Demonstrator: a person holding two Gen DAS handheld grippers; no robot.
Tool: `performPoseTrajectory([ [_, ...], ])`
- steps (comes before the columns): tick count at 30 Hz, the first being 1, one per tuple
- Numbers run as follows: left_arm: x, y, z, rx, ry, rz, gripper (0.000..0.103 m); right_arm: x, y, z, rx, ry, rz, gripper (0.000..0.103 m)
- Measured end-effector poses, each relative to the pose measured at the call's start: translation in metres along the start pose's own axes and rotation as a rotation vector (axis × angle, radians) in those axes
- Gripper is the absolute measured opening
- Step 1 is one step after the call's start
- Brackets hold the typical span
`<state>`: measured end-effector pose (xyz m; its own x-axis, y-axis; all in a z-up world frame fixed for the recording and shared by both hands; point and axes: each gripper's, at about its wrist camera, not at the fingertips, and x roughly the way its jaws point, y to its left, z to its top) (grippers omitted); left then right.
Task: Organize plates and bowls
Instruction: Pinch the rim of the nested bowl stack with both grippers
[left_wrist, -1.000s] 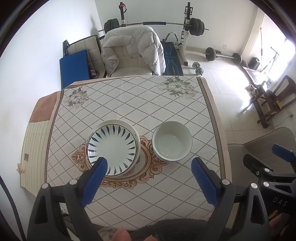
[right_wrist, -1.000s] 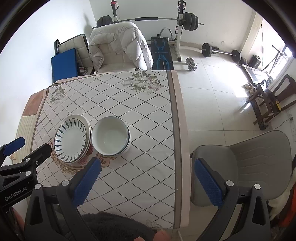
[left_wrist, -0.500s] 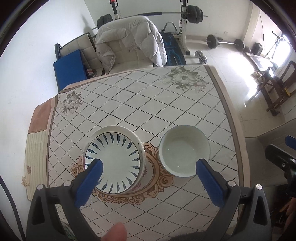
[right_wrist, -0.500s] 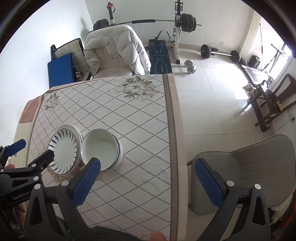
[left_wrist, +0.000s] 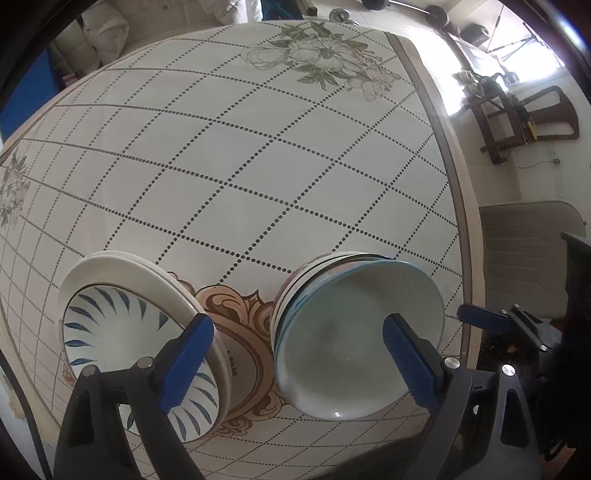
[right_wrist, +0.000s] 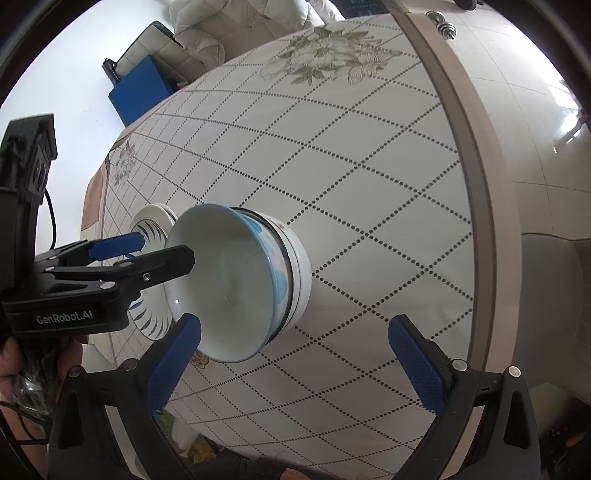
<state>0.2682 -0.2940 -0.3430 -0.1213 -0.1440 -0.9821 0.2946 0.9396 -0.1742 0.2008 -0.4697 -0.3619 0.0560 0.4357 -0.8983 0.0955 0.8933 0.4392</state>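
1. Bowl stack (left_wrist: 354, 343) & plate stack (left_wrist: 140, 354) sit side by side on surface (left_wrist: 258, 155).
2. Left gripper (left_wrist: 295, 362) fingers wide, closing, empty; right gripper (right_wrist: 295, 358) wide, empty.
3. Ceramic: we'd say stiff, slick, fragile; pinch top rim.

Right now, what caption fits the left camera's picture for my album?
Open left tool, closing, hangs over a stack of plates and a stack of bowls on a patterned tablecloth.

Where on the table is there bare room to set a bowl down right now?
Beyond the plate stack and bowl stack, the tablecloth lies bare up to the flower print. Another bare strip runs between the bowls and the table's right edge. It is crowded near the centre ornament, where both stacks and both grippers sit.
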Motion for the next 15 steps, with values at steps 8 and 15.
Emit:
performPoseTrajectory([
  [8, 0.037, 0.004, 0.018, 0.001, 0.112, -0.109, 0.062, 0.056, -0.010, 0.011, 0.081, 0.095, 0.106, 0.102],
  [15, 0.053, 0.008, 0.017, -0.022, 0.142, -0.147, 0.045, 0.091, -0.022, 0.016, 0.156, 0.144, 0.200, 0.101],
])
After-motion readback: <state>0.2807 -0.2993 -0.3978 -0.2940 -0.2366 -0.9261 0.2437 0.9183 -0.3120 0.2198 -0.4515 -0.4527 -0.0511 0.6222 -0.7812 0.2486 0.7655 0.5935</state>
